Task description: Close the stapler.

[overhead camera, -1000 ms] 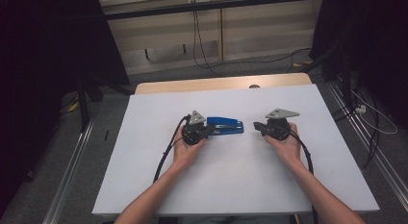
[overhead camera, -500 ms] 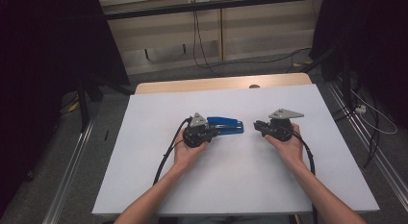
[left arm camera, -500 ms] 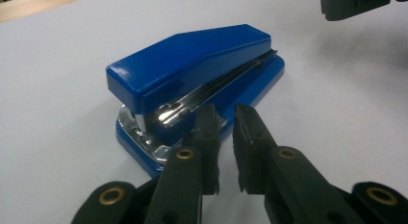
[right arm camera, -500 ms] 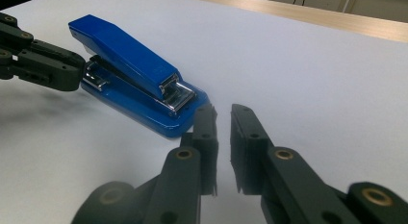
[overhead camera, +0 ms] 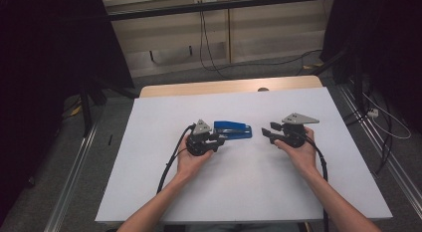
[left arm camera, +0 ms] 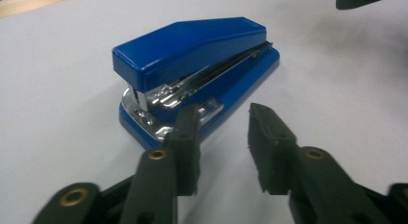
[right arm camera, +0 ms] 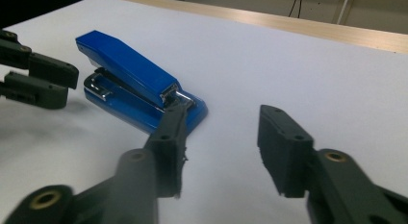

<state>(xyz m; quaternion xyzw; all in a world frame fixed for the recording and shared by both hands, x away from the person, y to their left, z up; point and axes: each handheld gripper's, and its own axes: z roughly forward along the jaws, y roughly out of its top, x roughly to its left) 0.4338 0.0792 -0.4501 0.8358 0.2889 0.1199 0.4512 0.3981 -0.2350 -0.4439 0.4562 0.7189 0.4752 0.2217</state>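
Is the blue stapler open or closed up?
Closed. The blue plastic stapler lies flat on its base on the white table, its top arm folded down over the shiny metal part, not swung up.

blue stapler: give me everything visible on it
The blue stapler has a glossy, plastic-looking top arm and base with a bright metal magazine and hinge parts between them. It is closed and lies flat on the white table cover, near the middle, lengthwise between the two grippers. The left gripper sits at its hinge end, the right gripper at its nose end; both stand open and nothing is gripping it.
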